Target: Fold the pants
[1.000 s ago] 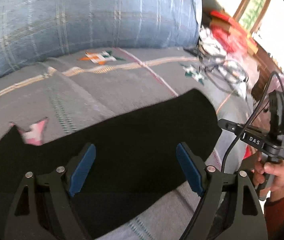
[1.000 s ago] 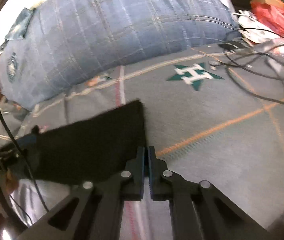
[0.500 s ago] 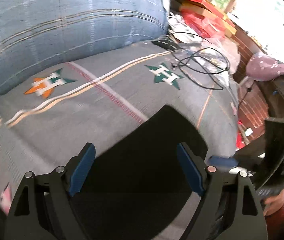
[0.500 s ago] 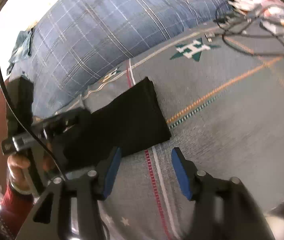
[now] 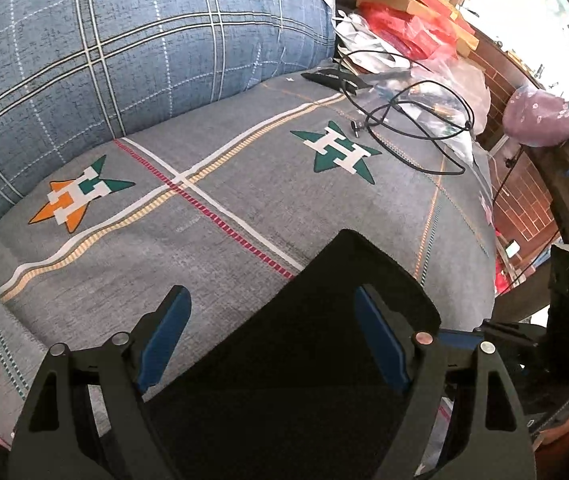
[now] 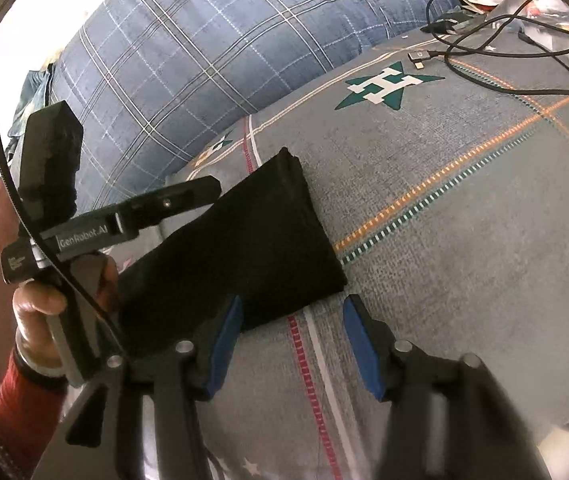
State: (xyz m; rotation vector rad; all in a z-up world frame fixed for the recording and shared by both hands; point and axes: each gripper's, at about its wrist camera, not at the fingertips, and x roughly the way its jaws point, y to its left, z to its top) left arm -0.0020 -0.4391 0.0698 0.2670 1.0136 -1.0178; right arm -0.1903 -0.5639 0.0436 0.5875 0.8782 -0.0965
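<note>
Pants: folded black, on my bed. Left hand-held gripper and right hand-held gripper both spread, holding nothing. Risk: fingers snagging the 12 o'clock edge, undoing the fold.

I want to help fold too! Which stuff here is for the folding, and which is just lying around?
For the folding:
- black pants, folded on the grey bedsheet
- left gripper, open
- right gripper, open

Just lying around:
- blue plaid pillow
- black cable
- red bags and boxes
- purple cloth
</note>
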